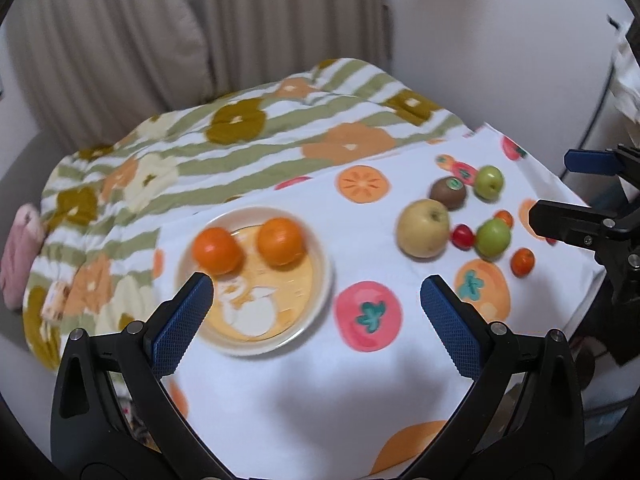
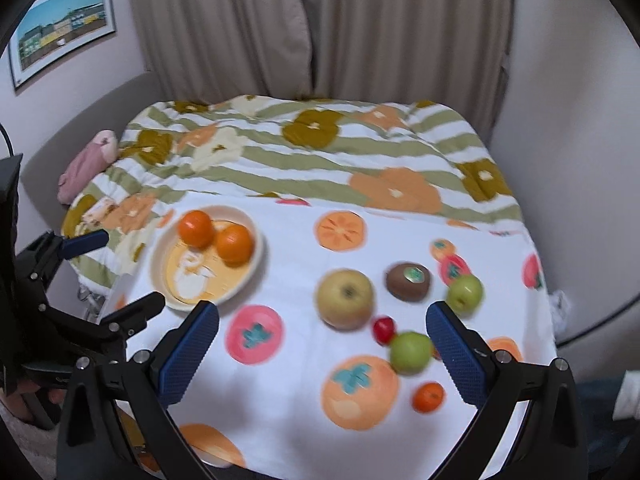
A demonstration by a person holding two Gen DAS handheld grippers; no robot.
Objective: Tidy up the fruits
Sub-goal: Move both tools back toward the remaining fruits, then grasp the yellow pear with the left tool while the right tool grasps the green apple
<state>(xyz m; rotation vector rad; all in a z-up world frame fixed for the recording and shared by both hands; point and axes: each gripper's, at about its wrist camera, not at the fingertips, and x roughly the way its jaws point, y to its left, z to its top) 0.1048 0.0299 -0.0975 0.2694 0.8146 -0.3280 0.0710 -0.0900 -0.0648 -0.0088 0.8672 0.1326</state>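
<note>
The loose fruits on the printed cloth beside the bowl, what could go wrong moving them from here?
1. The small red round fruit sits wedged between the large yellow-green apple and a small green apple; grabbing any one may set the others rolling.
2. The tiny orange fruit lies near the white fruit-printed cloth's front edge and might roll off.
3. The cream bowl already holds two oranges, so space is tight.

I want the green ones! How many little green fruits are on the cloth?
2. One green fruit sits far right, beside the kiwi. The other is nearer, next to the small red fruit. None seem hidden.
</note>
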